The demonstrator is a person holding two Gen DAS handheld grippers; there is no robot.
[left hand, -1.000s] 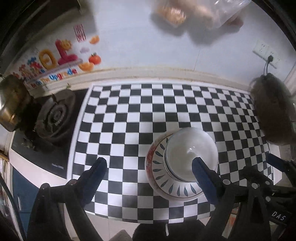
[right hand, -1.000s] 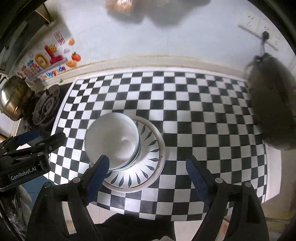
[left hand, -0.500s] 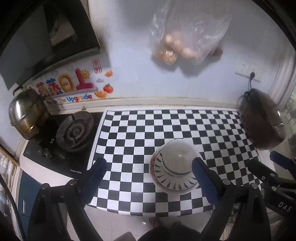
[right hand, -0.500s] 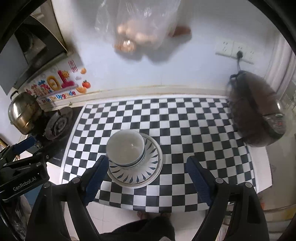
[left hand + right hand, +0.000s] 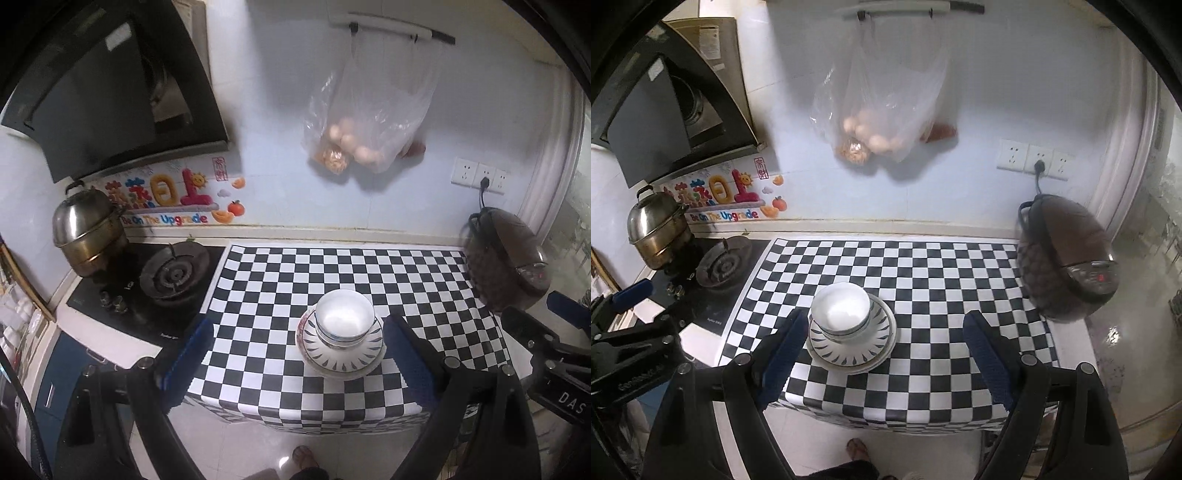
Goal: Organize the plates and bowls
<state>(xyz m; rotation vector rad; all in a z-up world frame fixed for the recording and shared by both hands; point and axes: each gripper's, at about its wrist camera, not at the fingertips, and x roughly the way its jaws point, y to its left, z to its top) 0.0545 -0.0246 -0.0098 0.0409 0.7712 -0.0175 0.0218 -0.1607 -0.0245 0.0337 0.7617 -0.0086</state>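
Observation:
White bowls [image 5: 344,319] are stacked on patterned plates [image 5: 341,356] near the front of the black-and-white checkered counter [image 5: 332,273]. The same bowls [image 5: 841,313] and plates [image 5: 851,349] show in the right wrist view. My left gripper [image 5: 297,354] is open and empty, held high above and in front of the counter. My right gripper [image 5: 886,352] is open and empty too, at about the same height, to the right of the stack.
A brown rice cooker [image 5: 1065,258] stands at the counter's right end. A gas hob [image 5: 173,275] and a steel pot [image 5: 86,230] are to the left. A plastic bag of food [image 5: 369,122] hangs on the wall. The floor [image 5: 280,450] lies below.
Both grippers have pulled up and back from the stack, so the counter looks much smaller. The bowls and plates have not moved. Both grippers stay open.

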